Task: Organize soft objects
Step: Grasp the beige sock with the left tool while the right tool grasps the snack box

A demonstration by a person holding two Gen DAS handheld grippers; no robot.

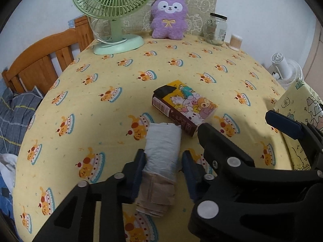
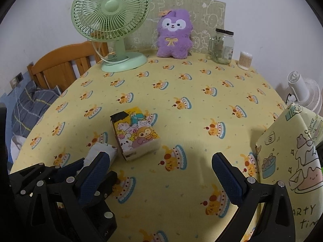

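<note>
A rolled white and beige cloth lies on the yellow tablecloth. My left gripper is open with its fingers on either side of the roll; the left pad touches it, the right pad stands apart. The roll's tip also shows in the right wrist view. A cartoon-printed tissue pack lies just beyond the roll; it also shows in the right wrist view. My right gripper is open and empty over the cloth, right of the left gripper. A purple plush sits at the back.
A green fan stands back left. A glass jar and a cotton-swab tub stand back right. A printed fabric bin sits at the right edge. A wooden headboard and bedding lie left of the table.
</note>
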